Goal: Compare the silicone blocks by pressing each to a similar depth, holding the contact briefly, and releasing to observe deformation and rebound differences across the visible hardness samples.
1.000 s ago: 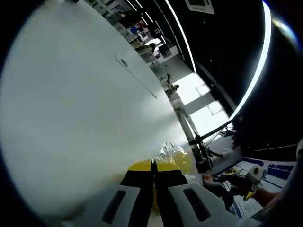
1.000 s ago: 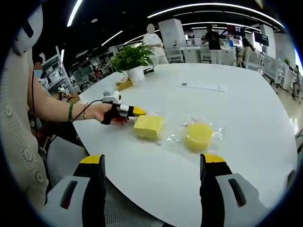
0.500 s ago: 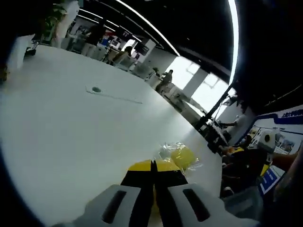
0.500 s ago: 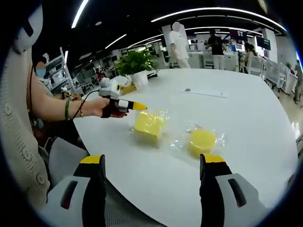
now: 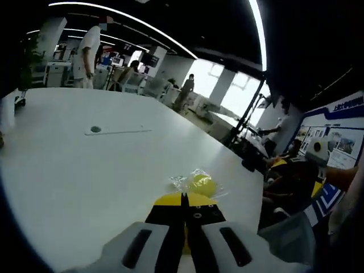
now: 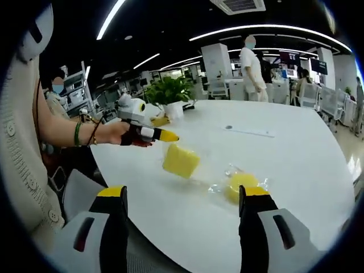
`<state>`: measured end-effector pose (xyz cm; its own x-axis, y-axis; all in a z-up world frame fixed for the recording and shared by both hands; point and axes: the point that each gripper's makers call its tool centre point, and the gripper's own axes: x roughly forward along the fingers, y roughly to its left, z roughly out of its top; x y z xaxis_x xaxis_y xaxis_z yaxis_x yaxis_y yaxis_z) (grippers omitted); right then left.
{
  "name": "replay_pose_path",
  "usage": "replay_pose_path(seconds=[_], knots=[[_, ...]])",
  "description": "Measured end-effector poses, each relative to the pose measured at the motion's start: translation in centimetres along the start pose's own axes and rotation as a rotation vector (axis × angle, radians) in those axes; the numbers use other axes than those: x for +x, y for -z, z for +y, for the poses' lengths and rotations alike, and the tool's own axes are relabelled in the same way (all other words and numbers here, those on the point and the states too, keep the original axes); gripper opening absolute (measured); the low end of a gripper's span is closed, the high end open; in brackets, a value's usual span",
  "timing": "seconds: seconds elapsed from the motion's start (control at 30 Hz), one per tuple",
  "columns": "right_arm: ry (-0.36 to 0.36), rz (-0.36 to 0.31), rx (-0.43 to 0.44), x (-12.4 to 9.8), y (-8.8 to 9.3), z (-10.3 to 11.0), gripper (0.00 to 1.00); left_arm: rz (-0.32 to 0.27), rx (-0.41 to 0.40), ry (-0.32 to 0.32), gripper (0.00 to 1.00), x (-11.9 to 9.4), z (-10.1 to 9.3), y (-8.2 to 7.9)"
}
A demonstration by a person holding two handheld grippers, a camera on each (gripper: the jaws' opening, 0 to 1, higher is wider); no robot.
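Where ceiling strips glow, white table (image 6: pixel 296 153), office.

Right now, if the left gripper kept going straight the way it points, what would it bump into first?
Probably the round yellow block in its clear wrapper, which lies on the white table just past the left gripper's shut jaws. Depth is hard to judge.

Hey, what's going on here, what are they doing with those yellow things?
A person holds a gripper in each hand at a white table. The left gripper is shut on the plastic wrap of the square yellow block, which hangs tilted above the table. The round yellow block, also in clear wrap, lies on the table. The right gripper is open, near the table's edge and touching nothing. Neither block is being pressed.
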<state>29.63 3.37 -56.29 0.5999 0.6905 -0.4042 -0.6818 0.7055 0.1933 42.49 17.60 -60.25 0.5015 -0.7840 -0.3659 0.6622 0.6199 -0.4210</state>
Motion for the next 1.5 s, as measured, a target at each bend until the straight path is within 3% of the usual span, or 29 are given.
replay_pose_path(seconds=[0.17, 0.4, 0.73, 0.93, 1.1, 1.17, 1.3, 1.43, 1.5], knots=[[-0.007, -0.038, -0.034, -1.1, -0.9, 0.6, 0.74, 0.001, 0.020, -0.015, 0.00, -1.0, -1.4, -0.6], [-0.046, -0.075, -0.098, -2.1, -2.7, 1.4, 0.73, -0.041, 0.077, -0.023, 0.00, -3.2, -4.2, -3.1], [-0.126, -0.044, -0.212, -2.7, -5.3, 1.9, 0.71, -0.080, 0.168, 0.002, 0.00, -6.2, -8.7, -6.3], [-0.155, -0.040, -0.328, -2.5, -8.4, 1.4, 0.71, -0.089, 0.238, 0.003, 0.00, -6.8, -10.7, -8.2], [-0.222, 0.016, -0.439, -1.1, -11.1, 1.6, 0.72, -0.087, 0.275, 0.011, 0.00, -7.4, -12.0, -9.5], [-0.256, 0.065, -0.439, -0.2, -11.8, 1.8, 0.70, -0.089, 0.277, 0.019, 0.00, -7.6, -12.4, -9.9], [-0.324, 0.077, -0.449, 1.8, -14.0, 3.0, 0.62, -0.099, 0.303, 0.035, 0.00, -8.0, -13.4, -10.7], [-0.384, 0.110, -0.483, 3.8, -14.6, 4.0, 0.70, -0.099, 0.336, 0.047, 0.00, -8.2, -14.1, -11.4], [-0.410, 0.146, -0.538, 4.7, -14.3, 4.3, 0.70, -0.101, 0.340, 0.055, 0.00, -8.3, -14.2, -11.8]])
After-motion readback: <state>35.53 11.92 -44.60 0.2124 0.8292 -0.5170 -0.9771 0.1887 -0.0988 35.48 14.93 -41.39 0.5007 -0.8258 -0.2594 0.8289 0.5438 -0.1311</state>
